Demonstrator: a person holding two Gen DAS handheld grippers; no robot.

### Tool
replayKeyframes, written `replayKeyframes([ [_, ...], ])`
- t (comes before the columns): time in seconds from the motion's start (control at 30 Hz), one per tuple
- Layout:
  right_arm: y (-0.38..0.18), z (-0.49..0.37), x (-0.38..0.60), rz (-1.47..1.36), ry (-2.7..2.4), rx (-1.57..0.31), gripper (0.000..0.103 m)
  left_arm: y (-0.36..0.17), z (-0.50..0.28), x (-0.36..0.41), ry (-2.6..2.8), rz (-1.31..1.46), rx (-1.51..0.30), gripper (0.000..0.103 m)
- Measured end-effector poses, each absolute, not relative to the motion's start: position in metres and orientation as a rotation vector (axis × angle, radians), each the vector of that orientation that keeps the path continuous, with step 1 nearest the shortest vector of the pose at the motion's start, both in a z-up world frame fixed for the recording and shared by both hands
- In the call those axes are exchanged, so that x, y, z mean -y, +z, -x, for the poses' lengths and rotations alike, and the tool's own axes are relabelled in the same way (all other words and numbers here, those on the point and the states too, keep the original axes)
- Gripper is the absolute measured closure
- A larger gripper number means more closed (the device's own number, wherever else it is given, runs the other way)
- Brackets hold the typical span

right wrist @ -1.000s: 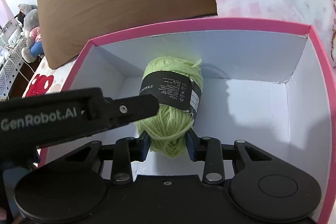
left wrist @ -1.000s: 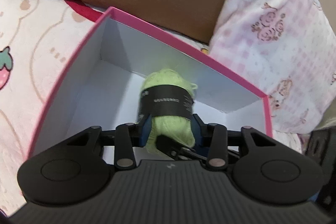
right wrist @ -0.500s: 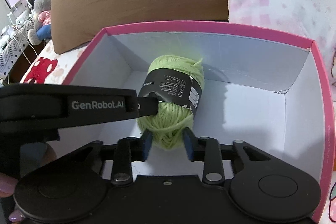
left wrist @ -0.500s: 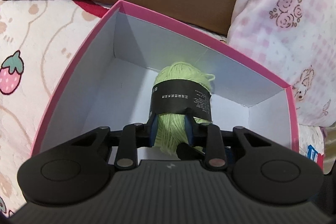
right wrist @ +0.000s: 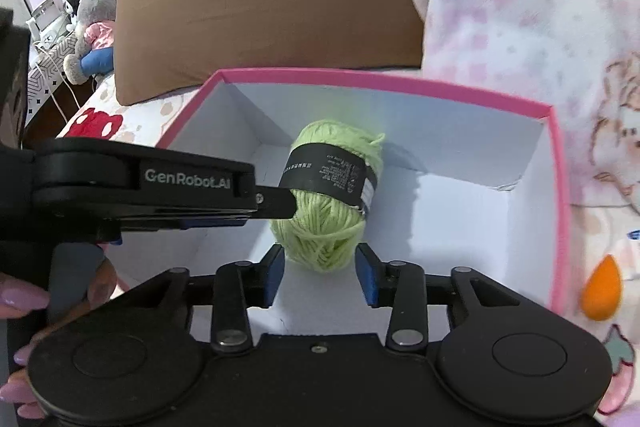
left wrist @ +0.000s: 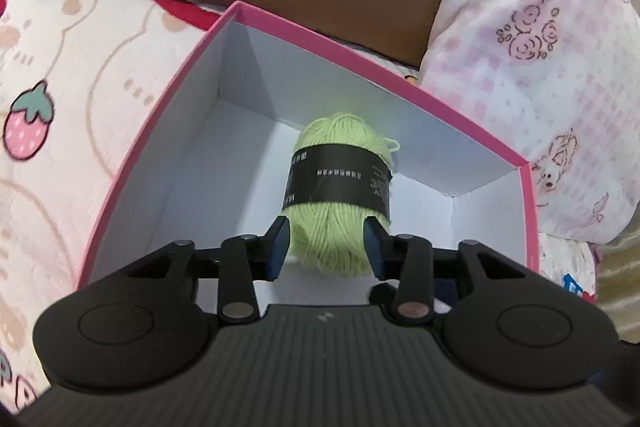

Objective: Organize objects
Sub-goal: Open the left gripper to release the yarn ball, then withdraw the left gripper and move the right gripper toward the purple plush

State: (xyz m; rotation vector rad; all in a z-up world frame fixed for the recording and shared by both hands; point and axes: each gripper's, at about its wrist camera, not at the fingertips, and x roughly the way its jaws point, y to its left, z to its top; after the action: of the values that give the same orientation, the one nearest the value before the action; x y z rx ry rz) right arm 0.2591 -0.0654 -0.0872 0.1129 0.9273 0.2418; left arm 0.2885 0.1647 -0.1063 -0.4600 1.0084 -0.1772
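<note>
A light green yarn ball (left wrist: 338, 203) with a black paper band lies on the white floor of a pink-rimmed box (left wrist: 360, 61). It also shows in the right wrist view (right wrist: 330, 195), inside the same box (right wrist: 400, 81). My left gripper (left wrist: 326, 245) is open, its blue pads on either side of the yarn's near end. My right gripper (right wrist: 320, 273) is open just in front of the yarn, not touching it. The left gripper's body (right wrist: 160, 189) reaches in from the left in the right wrist view.
The box sits on a pink cartoon-print bedspread (left wrist: 60, 107). A brown pillow (right wrist: 260, 7) lies behind it and a pink floral pillow (left wrist: 540, 47) to the right. Plush toys (right wrist: 90, 27) sit far left beyond the bed.
Both grippers have opened and let go of the yarn, which now rests on the box floor. Both have drawn back and up a little.
</note>
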Motion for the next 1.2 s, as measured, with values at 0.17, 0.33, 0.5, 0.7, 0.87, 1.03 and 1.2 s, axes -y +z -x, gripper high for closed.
replayKeyframes([
  [0.17,-0.065,-0.235,0.070,-0.071,0.231,-0.932,0.051,-0.083,-0.269,-0.168,-0.220,0.451,-0.995,0.051],
  [0.33,-0.042,-0.211,0.082,-0.094,0.234,-0.919,0.043,-0.055,-0.250,-0.172,-0.177,0.419,-0.987,0.044],
  [0.5,-0.018,-0.187,0.094,-0.093,0.218,-0.883,0.040,-0.025,-0.229,-0.169,-0.143,0.348,-0.994,0.038],
  [0.7,0.013,-0.158,0.108,-0.096,0.237,-0.843,0.034,0.013,-0.196,-0.154,-0.198,0.241,-0.968,0.034],
  [0.87,0.039,-0.132,0.113,-0.087,0.258,-0.792,0.034,0.036,-0.166,-0.138,-0.250,0.193,-0.980,0.034],
  [1.03,0.057,-0.106,0.112,-0.056,0.284,-0.785,0.022,0.061,-0.136,-0.129,-0.250,0.152,-0.947,0.027],
  [1.2,0.069,-0.079,0.118,-0.051,0.320,-0.785,0.015,0.075,-0.109,-0.126,-0.248,0.149,-0.932,0.015],
])
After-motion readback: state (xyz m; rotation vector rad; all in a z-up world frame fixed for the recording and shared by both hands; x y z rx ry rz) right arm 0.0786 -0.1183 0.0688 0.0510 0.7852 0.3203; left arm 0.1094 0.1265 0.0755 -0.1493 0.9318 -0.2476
